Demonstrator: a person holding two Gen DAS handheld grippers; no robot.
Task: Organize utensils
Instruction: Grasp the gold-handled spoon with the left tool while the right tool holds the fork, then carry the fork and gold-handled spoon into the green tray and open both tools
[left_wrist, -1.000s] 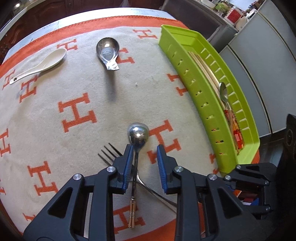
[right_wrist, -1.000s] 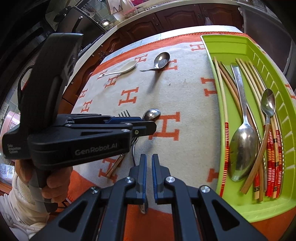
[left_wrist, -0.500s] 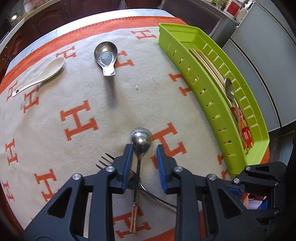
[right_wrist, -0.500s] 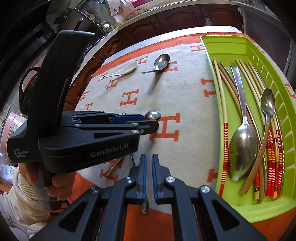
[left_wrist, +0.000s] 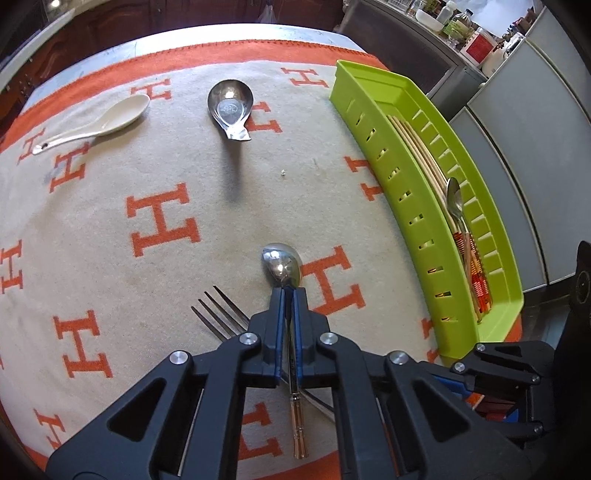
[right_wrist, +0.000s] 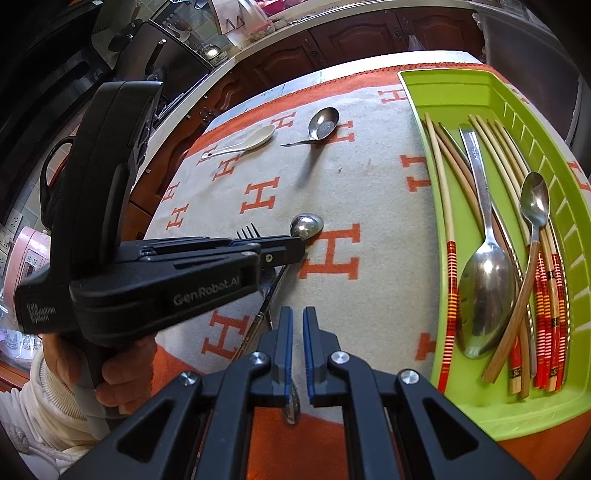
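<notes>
My left gripper (left_wrist: 289, 295) is shut on the neck of a steel spoon (left_wrist: 281, 265) with a copper-coloured handle end (left_wrist: 298, 432), low over the cloth. The same spoon's bowl (right_wrist: 306, 226) shows past the left gripper's tip (right_wrist: 295, 251) in the right wrist view. A fork (left_wrist: 218, 312) lies just left of it, its handle crossing under the spoon. My right gripper (right_wrist: 297, 325) hovers near the cloth's front edge, jaws nearly together with nothing between them. The green tray (right_wrist: 436, 206) to the right holds chopsticks and two spoons (right_wrist: 484, 288).
A white ceramic spoon (left_wrist: 107, 120) and a short steel spoon (left_wrist: 231, 105) lie at the far side of the cloth. The tray's slotted wall (left_wrist: 402, 199) runs along the right. A hand (right_wrist: 118, 365) holds the left gripper. Cabinets stand beyond the table.
The left gripper's jaws have gone from open around the spoon's neck to shut on it. The right gripper has stayed put.
</notes>
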